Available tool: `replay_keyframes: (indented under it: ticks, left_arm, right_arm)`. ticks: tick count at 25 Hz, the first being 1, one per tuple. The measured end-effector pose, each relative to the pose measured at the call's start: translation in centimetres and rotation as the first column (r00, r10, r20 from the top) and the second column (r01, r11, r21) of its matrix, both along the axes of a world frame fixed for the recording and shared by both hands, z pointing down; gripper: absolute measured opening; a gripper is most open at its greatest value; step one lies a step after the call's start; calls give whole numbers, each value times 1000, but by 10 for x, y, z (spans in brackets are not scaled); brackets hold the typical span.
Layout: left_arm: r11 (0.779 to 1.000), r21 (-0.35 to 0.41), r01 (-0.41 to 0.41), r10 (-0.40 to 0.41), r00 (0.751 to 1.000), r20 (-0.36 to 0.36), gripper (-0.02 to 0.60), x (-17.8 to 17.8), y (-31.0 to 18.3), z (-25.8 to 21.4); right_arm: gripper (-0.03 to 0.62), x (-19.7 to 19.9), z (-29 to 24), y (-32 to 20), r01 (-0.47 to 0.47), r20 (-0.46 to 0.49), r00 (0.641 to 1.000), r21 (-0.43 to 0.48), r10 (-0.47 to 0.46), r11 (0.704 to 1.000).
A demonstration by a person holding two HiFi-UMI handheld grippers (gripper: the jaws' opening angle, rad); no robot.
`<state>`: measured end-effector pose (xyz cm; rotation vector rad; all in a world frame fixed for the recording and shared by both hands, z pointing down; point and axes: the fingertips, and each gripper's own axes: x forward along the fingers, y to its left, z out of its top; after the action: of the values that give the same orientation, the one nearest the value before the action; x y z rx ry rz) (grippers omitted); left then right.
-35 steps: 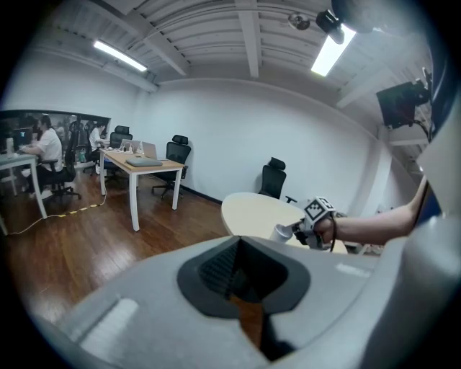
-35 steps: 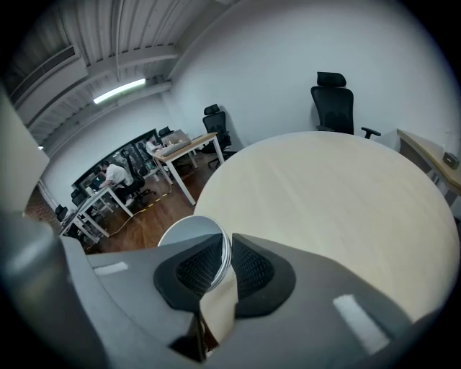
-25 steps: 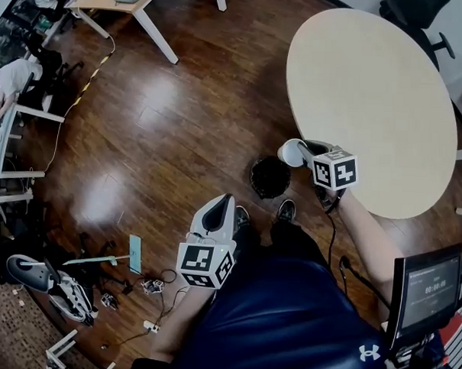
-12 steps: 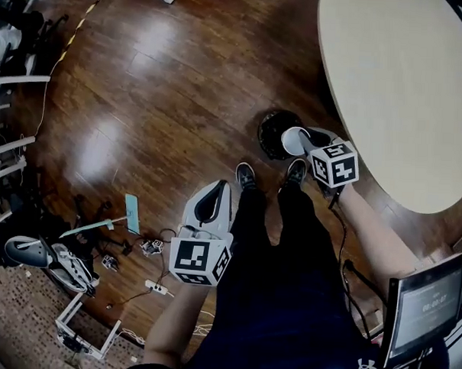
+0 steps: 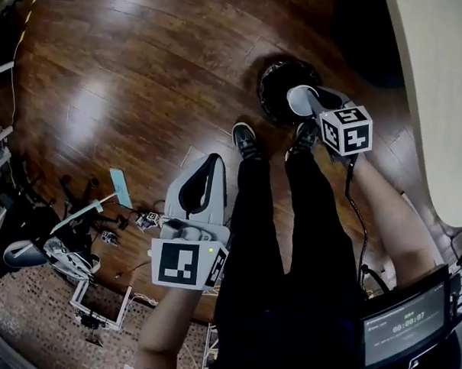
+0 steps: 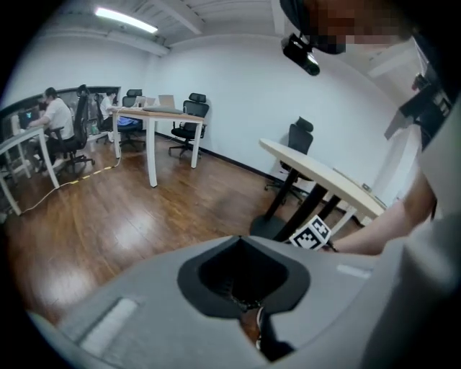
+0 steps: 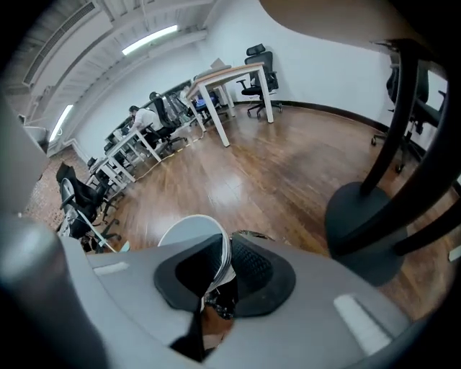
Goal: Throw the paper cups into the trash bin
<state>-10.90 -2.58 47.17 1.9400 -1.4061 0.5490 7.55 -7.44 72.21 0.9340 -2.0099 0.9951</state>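
At trash bin [image 5: 284, 77], right gripper [image 7: 216, 282] fingers clamp paper cup [image 7: 189, 234]; left gripper [image 5: 210, 165] fingers together; screen [image 5: 404, 333] prob. 00:00:07.

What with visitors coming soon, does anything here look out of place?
Yes: cables and loose gear lie strewn over the floor left of the person's legs, a tangled mess. The cup pinched in the right tool by the bin looks fine.

Ceiling strip lights [image 6: 126, 20] glare off glossy floor [image 5: 89, 97] (fisheye-bent, dark-cornered).
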Motion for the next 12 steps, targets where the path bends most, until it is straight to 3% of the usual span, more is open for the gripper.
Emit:
replay_keyframes:
  ticks: [6,12]
  left_arm:
    - [994,-49,99,-98,995,13,3,-31,27,56]
    - [983,-87,159,-159,987,9,3,-41,48,76]
  right_arm:
    - [46,-12,88,5,-28,10,1000,-25,28,999]
    - [46,-11,154,-6,-41,-21,999,5,41,999]
